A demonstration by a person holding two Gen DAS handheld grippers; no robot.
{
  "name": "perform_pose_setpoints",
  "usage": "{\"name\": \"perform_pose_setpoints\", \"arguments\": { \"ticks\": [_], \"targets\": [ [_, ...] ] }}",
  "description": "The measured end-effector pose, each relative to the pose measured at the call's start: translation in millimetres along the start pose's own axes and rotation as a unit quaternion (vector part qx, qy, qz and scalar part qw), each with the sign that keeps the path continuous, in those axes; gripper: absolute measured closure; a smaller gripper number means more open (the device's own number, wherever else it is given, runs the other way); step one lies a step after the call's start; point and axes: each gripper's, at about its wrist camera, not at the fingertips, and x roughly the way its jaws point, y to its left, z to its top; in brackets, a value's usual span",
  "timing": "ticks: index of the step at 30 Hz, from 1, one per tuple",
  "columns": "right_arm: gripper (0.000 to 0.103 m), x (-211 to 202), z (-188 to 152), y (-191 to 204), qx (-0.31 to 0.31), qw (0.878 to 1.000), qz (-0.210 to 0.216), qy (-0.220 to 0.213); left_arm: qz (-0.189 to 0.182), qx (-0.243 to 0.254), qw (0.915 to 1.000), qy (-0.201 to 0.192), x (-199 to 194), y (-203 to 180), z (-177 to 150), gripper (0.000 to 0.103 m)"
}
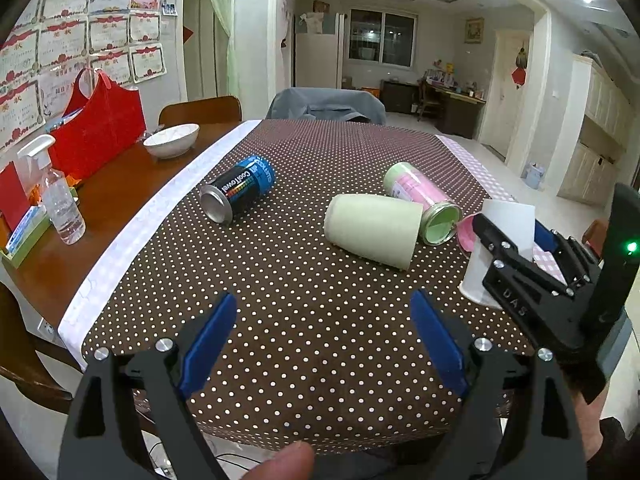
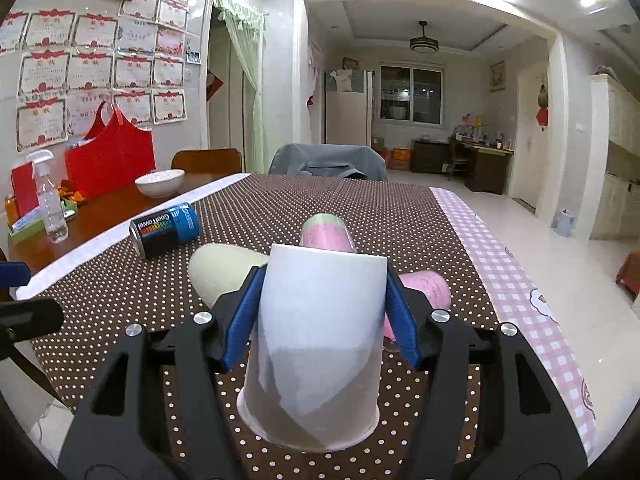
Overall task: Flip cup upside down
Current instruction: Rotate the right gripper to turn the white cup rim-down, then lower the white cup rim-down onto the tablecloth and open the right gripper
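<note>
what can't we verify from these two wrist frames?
- White paper cup: right wrist view, whether its wide rim sits on the tablecloth or hangs just above; the cup's own body hides the contact.
- Right gripper pads touch the cup sides, squeeze force unknowable.
- Pink cup: mostly hidden behind the white cup and a blue pad.
- Pink-and-green can: label print too small, left wrist view.
- Left gripper: open, empty.

- Wooden desk point(image 1: 120, 184), brown polka-dot cloth point(image 1: 320, 320) over most of it.
- On the cloth: blue-black can point(image 1: 238, 188) lying down, pale green cup point(image 1: 372, 230) on its side, pink-green can point(image 1: 422, 204) lying down, white cup point(image 2: 316, 344) upside down.
- On bare wood: white bowl point(image 1: 171, 140), spray bottle point(image 1: 60, 196), red bag point(image 1: 98, 128).
</note>
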Motion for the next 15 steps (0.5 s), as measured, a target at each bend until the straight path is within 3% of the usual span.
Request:
{"name": "perform_pose_setpoints", "arguments": {
  "ticks": [15],
  "targets": [
    [0.044, 11.1, -21.4, 12.8, -0.005, 0.999, -0.001, 0.054, -0.005, -0.009, 0.9999, 0.007, 6.0, 6.3, -5.2, 0.016]
  ]
}}
